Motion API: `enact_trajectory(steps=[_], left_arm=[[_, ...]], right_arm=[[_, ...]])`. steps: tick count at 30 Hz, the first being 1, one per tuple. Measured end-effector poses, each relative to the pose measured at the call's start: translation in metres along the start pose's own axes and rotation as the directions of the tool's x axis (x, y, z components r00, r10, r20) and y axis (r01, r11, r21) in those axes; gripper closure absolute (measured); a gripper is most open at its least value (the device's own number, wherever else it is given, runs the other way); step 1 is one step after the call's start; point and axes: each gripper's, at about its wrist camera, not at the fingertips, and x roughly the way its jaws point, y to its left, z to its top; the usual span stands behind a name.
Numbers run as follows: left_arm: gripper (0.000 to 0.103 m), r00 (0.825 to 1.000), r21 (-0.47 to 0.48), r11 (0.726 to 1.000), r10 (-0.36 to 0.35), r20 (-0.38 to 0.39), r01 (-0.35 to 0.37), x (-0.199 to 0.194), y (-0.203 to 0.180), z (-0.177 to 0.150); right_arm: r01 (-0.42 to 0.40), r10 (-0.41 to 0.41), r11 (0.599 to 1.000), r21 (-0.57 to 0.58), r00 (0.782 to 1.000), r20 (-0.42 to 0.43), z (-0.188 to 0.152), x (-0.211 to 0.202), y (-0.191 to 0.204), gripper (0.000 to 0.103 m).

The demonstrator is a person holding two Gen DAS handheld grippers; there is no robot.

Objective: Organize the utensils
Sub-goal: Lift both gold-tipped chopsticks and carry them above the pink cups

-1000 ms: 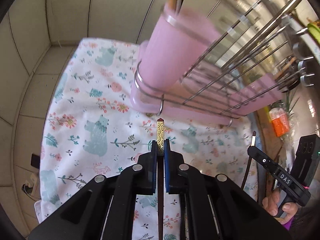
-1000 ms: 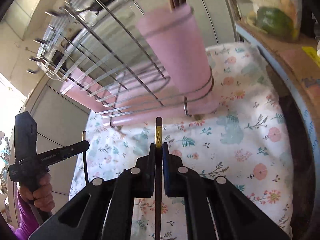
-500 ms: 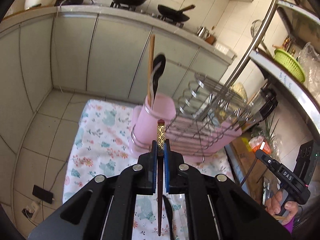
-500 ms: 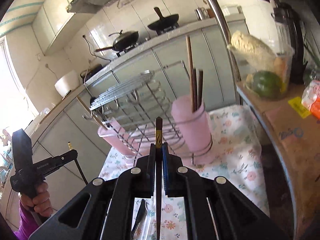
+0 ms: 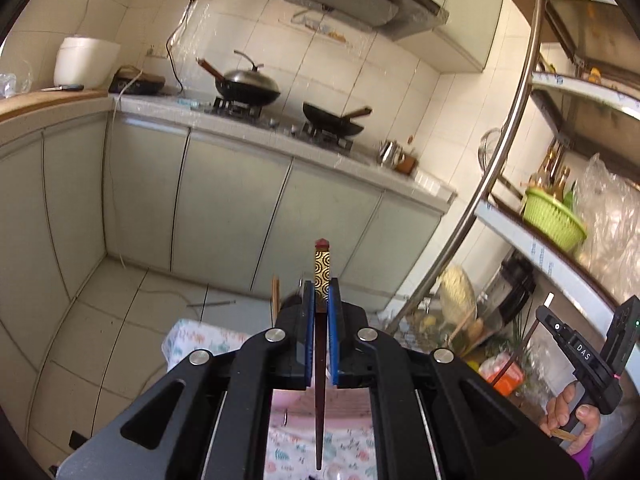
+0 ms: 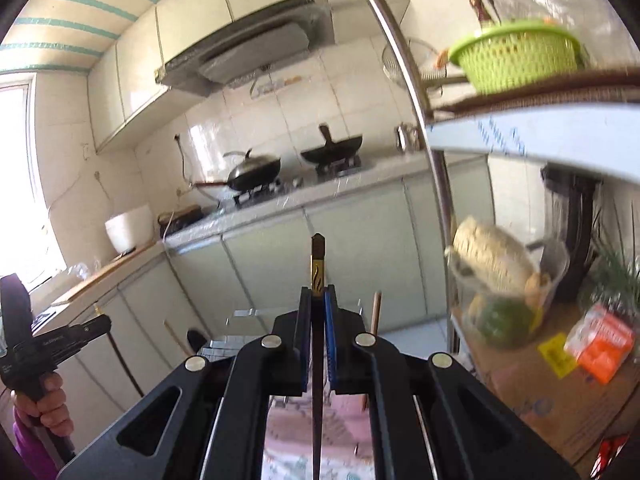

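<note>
Bright daylight interior, blown-out window (image 6: 16, 184) glare at left edge of right wrist view, glossy sheen on wall tiles (image 5: 360, 68), motion blur smearing green basket (image 6: 516, 56), strong fisheye curvature, dark vignetted corners.

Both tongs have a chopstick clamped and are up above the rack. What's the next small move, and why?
Probably tip both tongs downward. The left tongs and right tongs each grip a chopstick pointing at the cabinets, while the pink holder sits below, nearly out of frame.

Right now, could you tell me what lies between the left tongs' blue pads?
In the left wrist view, a dark chopstick with a gold-patterned end, clamped by the left tongs.
</note>
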Motion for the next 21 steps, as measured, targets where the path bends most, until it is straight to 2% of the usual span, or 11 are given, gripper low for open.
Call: enact_trajectory(steps=[5,8,21], left_arm=[[0.098,0.994,-0.028,1.0,0.015,0.104,-0.012,-0.001,0.0,0.031],[0.098,0.99,-0.044,0.999,0.036,0.133,-0.031,0.006,0.003,0.042],[0.098,0.982,-0.058,0.992,0.12,0.146,-0.112,0.048,0.019,0.037]], right_arm=[[0.058,-0.053,0.998,-0.04,0.991,0.124,0.023,-0.001,0.001,0.097],[0.079,-0.07,0.996,-0.047,0.985,0.159,0.031,0.006,-0.002,0.097],[0.112,-0.104,0.992,-0.062,0.988,0.116,0.005,0.06,-0.021,0.097]])
